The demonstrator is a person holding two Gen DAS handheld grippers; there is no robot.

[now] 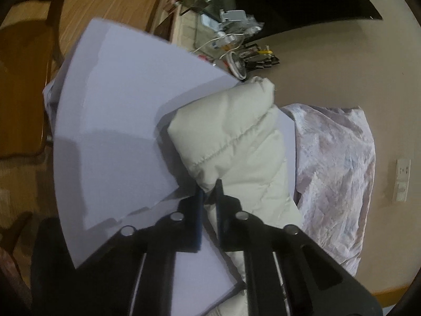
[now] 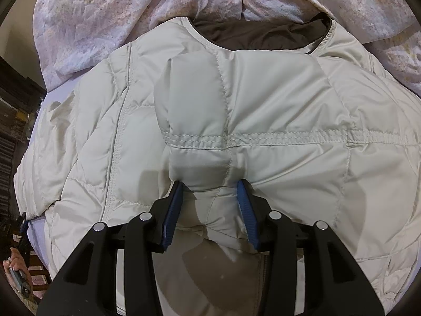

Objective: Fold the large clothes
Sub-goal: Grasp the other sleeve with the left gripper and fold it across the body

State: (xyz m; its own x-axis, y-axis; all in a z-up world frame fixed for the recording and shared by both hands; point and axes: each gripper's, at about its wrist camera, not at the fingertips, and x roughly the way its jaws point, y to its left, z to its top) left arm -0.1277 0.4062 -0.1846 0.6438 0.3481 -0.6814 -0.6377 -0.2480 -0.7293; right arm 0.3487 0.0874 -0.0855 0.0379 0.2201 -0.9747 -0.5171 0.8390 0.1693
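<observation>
I'm mid-fold on a cream quilted puffer jacket [image 2: 263, 121], which lies spread on a pale lavender sheet [image 1: 118, 121] with a crumpled floral blanket [image 2: 105, 13] just beyond its collar. My left gripper [image 1: 208, 197] has its jaws nearly together, pinched on the end of the jacket's sleeve [image 1: 226, 137], which is lifted off the sheet, away from the jacket body. My right gripper [image 2: 210, 197] has its jaws apart, straddling a puffed ridge of the jacket near the hem; the pads [image 2: 244, 205] touch the fabric on both sides, but I can't tell whether they're really gripping or just resting against it. My read of progress: early. One sleeve is being carried, probably toward the jacket's back; the body looks flat and unfolded, dark lining [image 2: 263, 34] showing at the neck. Sleeves and the body fold look still to do. Hard to see: the other sleeve is out of both views, the jacket's hem is cut off behind the right gripper's frame, and the left wrist view is tilted and blurred, with cluttered small items [image 1: 236, 42] beyond the sheet that I can't identify.
</observation>
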